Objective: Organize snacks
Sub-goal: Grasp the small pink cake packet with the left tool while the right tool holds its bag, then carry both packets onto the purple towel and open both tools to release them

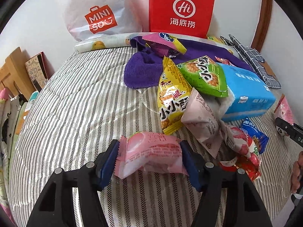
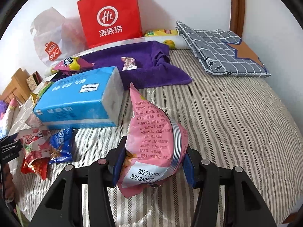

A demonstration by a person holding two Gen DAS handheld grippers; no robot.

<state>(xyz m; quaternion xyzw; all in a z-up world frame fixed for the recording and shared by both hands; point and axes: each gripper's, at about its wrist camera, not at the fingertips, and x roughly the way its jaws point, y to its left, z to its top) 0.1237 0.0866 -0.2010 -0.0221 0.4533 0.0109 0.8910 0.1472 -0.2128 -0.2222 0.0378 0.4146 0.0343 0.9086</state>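
My left gripper (image 1: 149, 156) pinches the peach pack (image 1: 149, 155) by its ends, low over the striped cover (image 1: 75, 113), clear of the snack pile (image 1: 198, 98). My right gripper (image 2: 153, 162) clamps the pink bag (image 2: 151, 141) upright, beside the tissue pack (image 2: 79, 102), probably to carry it off.

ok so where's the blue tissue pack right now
The blue tissue pack lies on the striped bedspread, left of centre in the right wrist view, in front of the purple towel, with the snack pile leaning against it.
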